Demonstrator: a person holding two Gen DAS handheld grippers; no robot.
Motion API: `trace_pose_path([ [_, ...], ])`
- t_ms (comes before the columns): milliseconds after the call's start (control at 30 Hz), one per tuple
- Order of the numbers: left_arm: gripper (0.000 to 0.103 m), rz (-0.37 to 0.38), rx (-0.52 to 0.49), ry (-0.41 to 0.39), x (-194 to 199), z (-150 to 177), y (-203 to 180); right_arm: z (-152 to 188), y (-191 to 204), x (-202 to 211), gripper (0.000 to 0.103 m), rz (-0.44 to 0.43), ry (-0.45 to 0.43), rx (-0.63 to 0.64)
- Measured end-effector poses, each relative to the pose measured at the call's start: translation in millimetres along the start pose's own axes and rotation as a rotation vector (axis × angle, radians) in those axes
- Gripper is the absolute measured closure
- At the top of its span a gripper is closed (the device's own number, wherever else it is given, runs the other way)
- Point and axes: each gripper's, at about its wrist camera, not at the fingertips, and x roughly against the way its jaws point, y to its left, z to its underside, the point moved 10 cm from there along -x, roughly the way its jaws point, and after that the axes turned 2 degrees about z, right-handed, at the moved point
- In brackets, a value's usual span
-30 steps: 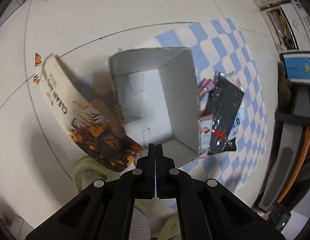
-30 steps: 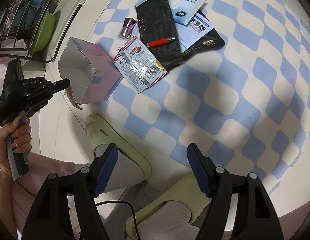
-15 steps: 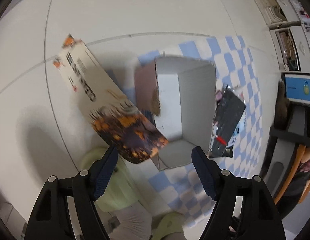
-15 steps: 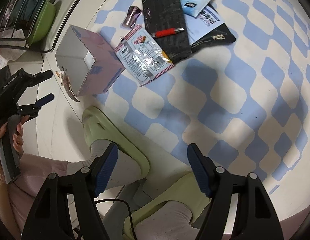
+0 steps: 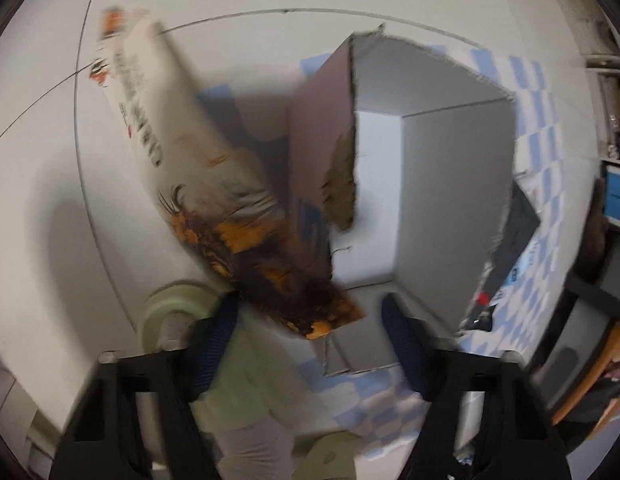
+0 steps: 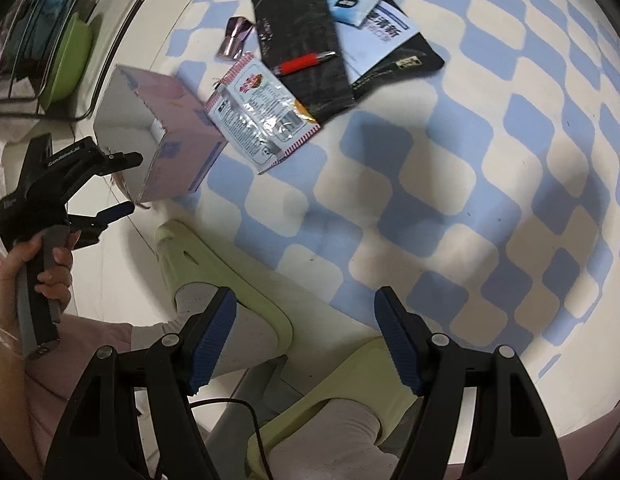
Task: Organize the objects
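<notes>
Though blurred, flap (image 5: 246, 208) between gripper (image 5: 308, 334) fingers

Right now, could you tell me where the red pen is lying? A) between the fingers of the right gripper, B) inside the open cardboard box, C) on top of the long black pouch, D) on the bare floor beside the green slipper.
C: in the right wrist view the red pen lies across the long black pouch on the checkered mat, apart from the open cardboard box and the right gripper.
</notes>
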Motion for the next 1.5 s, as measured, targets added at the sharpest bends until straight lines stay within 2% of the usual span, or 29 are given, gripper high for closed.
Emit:
trace_pose_path([
  [33, 0.100, -0.022, -0.018, 0.006, 0.2, -0.1, 1.0, -0.6, 0.1, 1.0, 0.031, 0.002, -0.004, -0.004],
  [67, 0.102, -0.052, -0.040, 0.007, 1.0, 2.0, 0.5, -1.1, 0.2, 1.7, 0.031, 0.004, -0.006, -0.005],
  [167, 0.102, -0.089, -0.118, -0.043, 12.5, 3.1, -6.2, -3.1, 2.7, 3.1, 0.031, 0.008, -0.015, 0.000],
  [300, 0.103, -0.050, -0.114, -0.093, 31.9, 9.2, -5.7, -3.1, 7.9, 3.1, 0.031, 0.008, -0.021, 0.015],
  [400, 0.103, -0.051, -0.107, -0.139, 44.0, 6.7, 1.2, -2.2, 12.3, 1.5, 0.031, 0.012, -0.018, 0.036],
  [500, 0.103, 0.043, -0.031, -0.148, 47.7, 10.1, 8.7, 0.4, 18.4, 1.4, 0.031, 0.016, -0.018, 0.061],
  [533, 0.103, 0.094, -0.016, -0.155, 47.7, -2.7, 9.6, 1.4, 19.3, 1.0, 0.031, 0.017, -0.017, 0.067],
  [600, 0.094, 0.198, -0.016, -0.164, 45.1, -7.8, 5.6, 3.8, 19.9, -0.4, 0.031, 0.022, -0.013, 0.071],
  [633, 0.094, 0.230, -0.029, -0.151, 42.1, -7.6, 1.6, 5.2, 19.7, -1.2, 0.031, 0.025, -0.009, 0.071],
  [667, 0.086, 0.242, -0.047, -0.128, 37.3, -5.8, -2.4, 6.0, 19.3, -1.9, 0.031, 0.027, -0.006, 0.069],
  [700, 0.066, 0.237, -0.063, -0.103, 32.1, -3.9, -4.5, 6.6, 19.1, -2.8, 0.031, 0.030, -0.003, 0.068],
  [767, 0.041, 0.203, -0.043, -0.093, 32.3, -9.0, 0.8, 6.8, 18.0, -3.9, 0.031, 0.036, -0.001, 0.065],
  [800, 0.038, 0.198, -0.009, -0.097, 36.2, -12.5, 5.2, 6.1, 17.4, -4.7, 0.031, 0.038, 0.000, 0.062],
  [867, 0.037, 0.207, 0.083, -0.132, 57.2, -23.7, 12.3, 5.3, 15.0, -6.1, 0.031, 0.041, 0.005, 0.051],
  [933, 0.037, 0.193, 0.181, -0.183, 89.7, -33.4, 23.6, 5.1, 10.9, -9.6, 0.022, 0.050, 0.015, 0.037],
  [967, 0.037, 0.175, 0.230, -0.216, 98.3, -45.9, 39.2, 4.8, 8.8, -11.5, 0.016, 0.057, 0.019, 0.030],
  [1033, 0.037, 0.111, 0.325, -0.248, 111.6, -53.2, 63.0, 3.8, 6.3, -14.5, 0.015, 0.070, 0.027, 0.023],
  [1100, 0.037, 0.055, 0.401, -0.233, 105.7, -65.5, 86.5, 3.1, 5.5, -18.9, 0.015, 0.081, 0.044, 0.025],
  [1200, 0.037, 0.045, 0.429, -0.152, 87.5, -73.4, 89.9, -0.4, 6.6, -21.0, 0.015, 0.144, 0.040, 0.056],
  [1267, 0.037, 0.056, 0.474, -0.148, 91.8, -72.9, 89.1, -14.5, 36.6, -14.4, 0.015, 0.201, -0.042, 0.204],
  [1333, 0.037, 0.075, 0.466, -0.129, 110.7, -84.5, 87.0, -21.9, 87.3, -13.7, 0.015, 0.154, -0.098, 0.379],
  [1400, 0.037, 0.081, 0.415, -0.134, 139.9, -88.4, 75.3, -21.2, 157.3, -19.5, 0.013, 0.063, -0.124, 0.578],
  [1433, 0.037, 0.078, 0.370, -0.158, 161.7, -92.2, 69.0, -18.8, 196.9, -22.9, 0.010, 0.016, -0.139, 0.685],
  [1467, 0.037, 0.077, 0.322, -0.191, 184.7, -93.6, 65.4, -17.2, 229.0, -26.1, 0.000, -0.012, -0.159, 0.774],
  [1500, 0.037, 0.092, 0.260, -0.243, 213.9, -96.9, 56.7, -17.6, 270.8, -32.2, 0.000, -0.013, -0.203, 0.900],
])
